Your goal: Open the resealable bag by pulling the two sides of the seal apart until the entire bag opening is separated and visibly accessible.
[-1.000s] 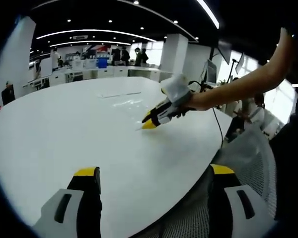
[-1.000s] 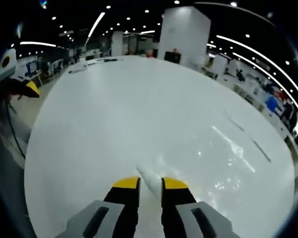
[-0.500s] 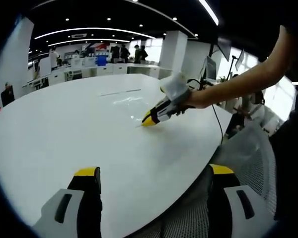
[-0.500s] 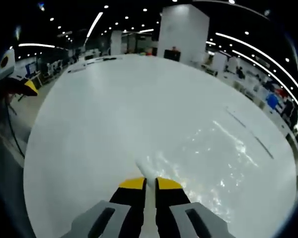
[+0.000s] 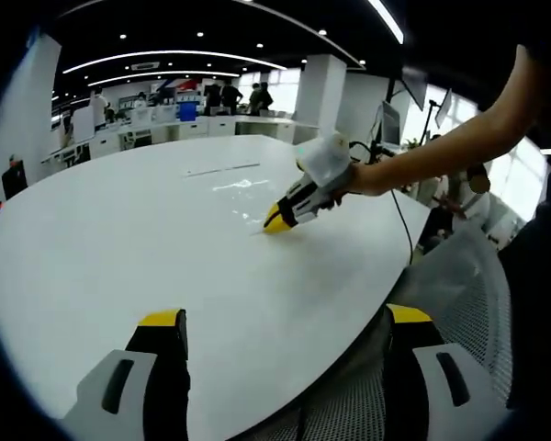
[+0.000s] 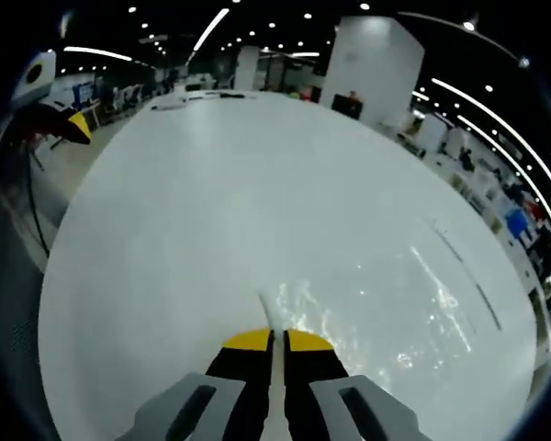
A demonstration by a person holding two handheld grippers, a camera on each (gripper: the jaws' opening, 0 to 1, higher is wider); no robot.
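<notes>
Right gripper (image 6: 274, 338) pinched on one edge of the clear plastic resealable bag (image 6: 386, 317) lying flat on the round white table (image 5: 119, 239), left gripper (image 5: 285, 322) wide open, empty, well apart: it should grab the opposite lip squarely before pulling.

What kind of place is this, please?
Probably a large open-plan office or lab: a big white table, rows of desks with people standing behind, white pillars, and long ceiling light strips.
</notes>
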